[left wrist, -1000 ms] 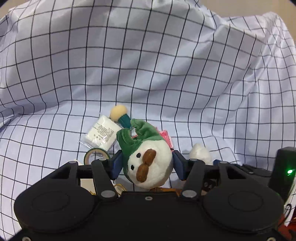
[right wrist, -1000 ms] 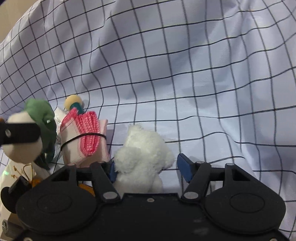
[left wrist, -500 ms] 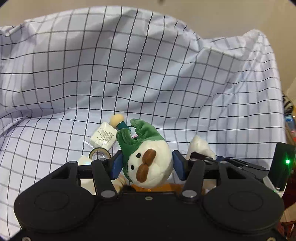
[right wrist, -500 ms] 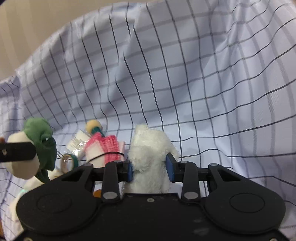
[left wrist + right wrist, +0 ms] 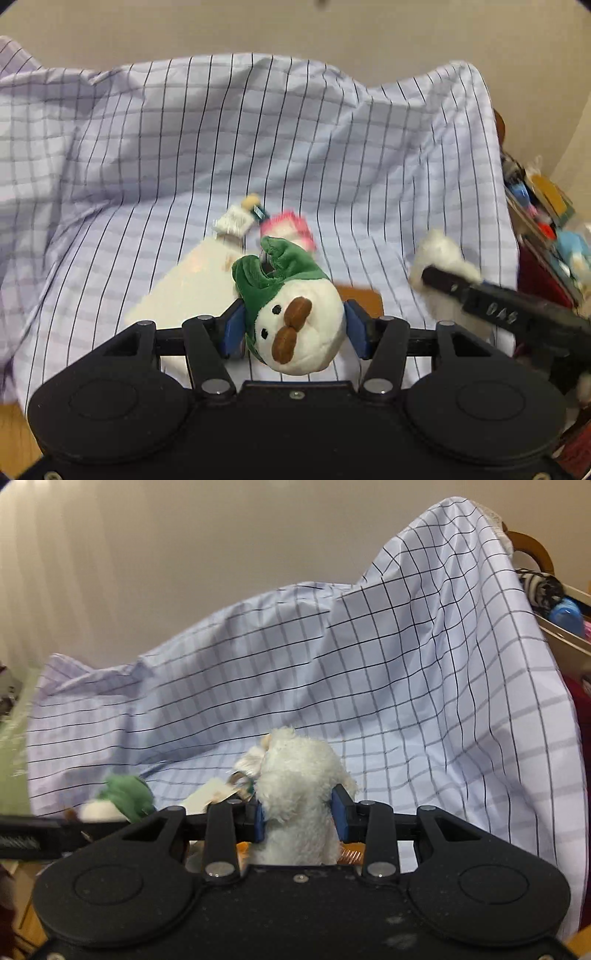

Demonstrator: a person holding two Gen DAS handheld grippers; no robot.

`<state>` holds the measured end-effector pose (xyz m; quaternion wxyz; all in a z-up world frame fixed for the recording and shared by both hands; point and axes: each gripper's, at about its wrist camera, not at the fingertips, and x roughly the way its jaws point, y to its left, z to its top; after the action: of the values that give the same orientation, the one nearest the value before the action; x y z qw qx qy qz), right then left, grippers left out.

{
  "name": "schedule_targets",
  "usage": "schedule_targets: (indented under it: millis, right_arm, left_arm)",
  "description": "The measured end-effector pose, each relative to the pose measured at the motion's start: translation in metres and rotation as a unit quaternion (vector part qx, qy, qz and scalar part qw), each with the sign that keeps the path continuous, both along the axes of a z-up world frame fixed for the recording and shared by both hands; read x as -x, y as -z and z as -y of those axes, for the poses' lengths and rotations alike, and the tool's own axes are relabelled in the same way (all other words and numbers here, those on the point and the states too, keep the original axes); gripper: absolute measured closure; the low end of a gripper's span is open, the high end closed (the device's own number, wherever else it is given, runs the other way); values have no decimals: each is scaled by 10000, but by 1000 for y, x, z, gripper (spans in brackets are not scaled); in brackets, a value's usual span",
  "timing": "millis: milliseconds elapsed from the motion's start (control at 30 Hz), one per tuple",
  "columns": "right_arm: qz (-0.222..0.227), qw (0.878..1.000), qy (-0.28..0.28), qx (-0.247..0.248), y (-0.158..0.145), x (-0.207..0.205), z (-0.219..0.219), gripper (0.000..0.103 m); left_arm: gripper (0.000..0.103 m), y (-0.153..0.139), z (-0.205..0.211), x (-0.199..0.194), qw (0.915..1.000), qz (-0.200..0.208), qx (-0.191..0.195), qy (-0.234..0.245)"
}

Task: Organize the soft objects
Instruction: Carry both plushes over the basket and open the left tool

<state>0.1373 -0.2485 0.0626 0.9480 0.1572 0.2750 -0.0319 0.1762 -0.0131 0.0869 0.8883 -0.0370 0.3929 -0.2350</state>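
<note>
My left gripper (image 5: 293,326) is shut on a round white plush with a green hat and brown nose (image 5: 295,325), held above the checked cloth (image 5: 184,147). My right gripper (image 5: 301,818) is shut on a fluffy white plush (image 5: 299,782), its blue pads pressed into the fur. That fluffy plush (image 5: 443,254) and the right gripper's finger show at the right of the left wrist view. The green-hat plush (image 5: 122,797) shows blurred at the lower left of the right wrist view. A pink-edged folded cloth (image 5: 288,227) lies on the checked cloth below.
A small white packet (image 5: 232,221) and a cork-topped little bottle (image 5: 253,203) lie by the pink cloth, with a cream pouch (image 5: 192,284) nearer. A shelf with colourful items (image 5: 546,221) stands at the right edge. A beige wall (image 5: 184,554) rises behind the draped cloth.
Both grippers have lifted and drawn back from the cloth. The right gripper's jaws closed on the fluffy white plush and carried it up. The left kept its hold on the green-hat plush.
</note>
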Motion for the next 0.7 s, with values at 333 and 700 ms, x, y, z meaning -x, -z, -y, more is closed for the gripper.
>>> schedule_targets:
  millis: [333,700]
  right_arm:
    - [-27,9994,-24,-333,12,102,-37,69]
    - [-178,9994,43,-301,26,169,-64,68]
  left_arm:
    - [49,44,-15,80,9985,-465,-152,-252]
    - [49,70,-10,135,9972,-553,-307,-405]
